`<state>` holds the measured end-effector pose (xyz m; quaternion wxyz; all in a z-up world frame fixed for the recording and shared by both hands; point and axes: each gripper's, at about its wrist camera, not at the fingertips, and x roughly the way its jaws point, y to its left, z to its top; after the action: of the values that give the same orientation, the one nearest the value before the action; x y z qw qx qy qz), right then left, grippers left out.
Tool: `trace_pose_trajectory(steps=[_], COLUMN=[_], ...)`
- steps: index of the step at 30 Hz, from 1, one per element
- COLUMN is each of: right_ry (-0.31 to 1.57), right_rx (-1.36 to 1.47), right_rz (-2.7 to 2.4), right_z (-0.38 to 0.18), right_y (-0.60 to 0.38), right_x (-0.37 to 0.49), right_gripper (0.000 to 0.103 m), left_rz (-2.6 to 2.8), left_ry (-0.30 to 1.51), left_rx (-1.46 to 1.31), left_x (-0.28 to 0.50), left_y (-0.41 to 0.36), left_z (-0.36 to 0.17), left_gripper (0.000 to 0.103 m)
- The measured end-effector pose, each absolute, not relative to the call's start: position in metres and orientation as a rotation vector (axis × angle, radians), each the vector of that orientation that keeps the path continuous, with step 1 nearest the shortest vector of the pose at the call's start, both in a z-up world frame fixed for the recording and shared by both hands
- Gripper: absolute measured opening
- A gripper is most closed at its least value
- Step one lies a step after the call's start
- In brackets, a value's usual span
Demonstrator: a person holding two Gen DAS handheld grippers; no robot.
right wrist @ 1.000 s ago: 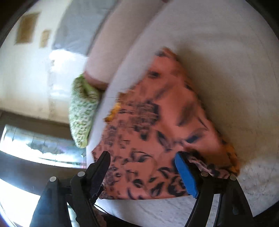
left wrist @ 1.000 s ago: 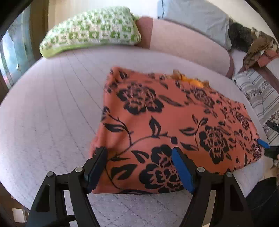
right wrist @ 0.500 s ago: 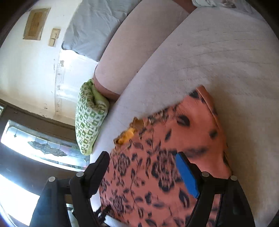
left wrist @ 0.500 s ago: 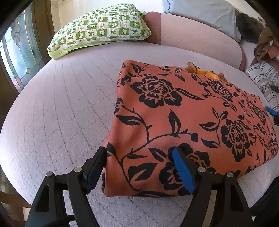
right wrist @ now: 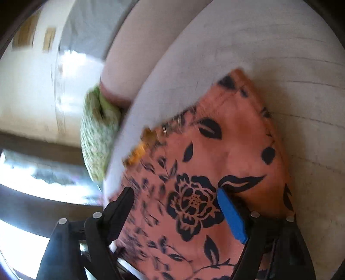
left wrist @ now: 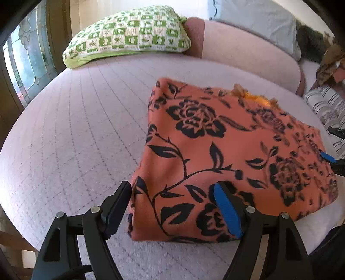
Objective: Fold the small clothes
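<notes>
A folded orange garment with a black flower print [left wrist: 226, 155] lies on the pale quilted bed [left wrist: 75, 140]. A yellow-orange edge [left wrist: 256, 99] pokes out at its far side. My left gripper [left wrist: 172, 204] is open, its jaws set wide on either side of the garment's near left corner, close above it. My right gripper [right wrist: 175, 212] is open too, tilted steeply, right over the same garment [right wrist: 204, 172]. Its blue pad also shows in the left wrist view [left wrist: 327, 156] at the garment's right edge.
A green and white checked pillow [left wrist: 129, 34] lies at the far left of the bed and shows in the right view [right wrist: 97, 142]. A pink bolster [left wrist: 248, 51] and grey pillow [left wrist: 254, 19] run along the back. Striped cloth [left wrist: 325, 107] lies at right. A window [left wrist: 25, 64] stands at left.
The left gripper drew back slightly from the garment and stays open. The right gripper swung and tilted over the garment's right edge, with motion blur. The garment stays flat.
</notes>
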<state>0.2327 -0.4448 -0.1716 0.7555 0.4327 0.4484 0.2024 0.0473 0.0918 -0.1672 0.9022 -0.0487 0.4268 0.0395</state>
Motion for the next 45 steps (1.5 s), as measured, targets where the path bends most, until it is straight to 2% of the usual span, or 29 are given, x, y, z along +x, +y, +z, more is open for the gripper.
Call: trace_pose_trajectory(steps=[3, 5, 10, 14, 21, 26, 30, 34, 37, 41, 45], right_ry=[0.906, 0.874, 0.937, 0.945, 0.922, 0.869, 0.901, 0.896, 0.900, 0.807, 0.797], right_rx=[0.845, 0.835, 0.961, 1.033, 1.182, 1.179, 1.183, 1.197, 1.135, 1.008, 0.911], right_rz=[0.517, 0.545, 0.502, 0.418, 0.333, 0.345, 0.296, 0.295, 0.251, 0.215, 0.357], right_z=[-0.131, -0.122, -0.166, -0.192, -0.211, -0.200, -0.207, -0.209, -0.196, -0.157, -0.135], right_y=[-0.436, -0.434, -0.426, -0.444, -0.469, -0.476, -0.475, -0.477, -0.477, -0.480, -0.460], right_x=[0.196, 0.162, 0.081, 0.054, 0.059, 0.076, 0.088, 0.089, 0.085, 0.072, 0.093], right_gripper=[0.083, 0.083, 0.083, 0.083, 0.083, 0.083, 0.083, 0.083, 0.083, 0.083, 0.083], left_rz=[0.063, 0.055, 0.008, -0.017, -0.018, -0.011, -0.020, 0.009, 0.031, 0.029, 0.028], left_ry=[0.839, 0.823, 0.829, 0.835, 0.838, 0.841, 0.842, 0.923, 0.934, 0.934, 0.937], left_rx=[-0.113, -0.111, -0.099, -0.078, -0.066, -0.088, -0.067, 0.016, 0.057, 0.048, 0.050], left_x=[0.036, 0.031, 0.029, 0.029, 0.028, 0.033, 0.041, 0.056, 0.060, 0.060, 0.059], left_y=[0.092, 0.086, 0.070, 0.058, 0.054, 0.054, 0.042, 0.028, 0.025, 0.026, 0.025], left_z=[-0.154, -0.150, -0.151, -0.153, -0.154, -0.152, -0.153, -0.173, -0.182, -0.182, -0.182], left_gripper=[0.079, 0.079, 0.079, 0.079, 0.079, 0.079, 0.079, 0.079, 0.080, 0.080, 0.080])
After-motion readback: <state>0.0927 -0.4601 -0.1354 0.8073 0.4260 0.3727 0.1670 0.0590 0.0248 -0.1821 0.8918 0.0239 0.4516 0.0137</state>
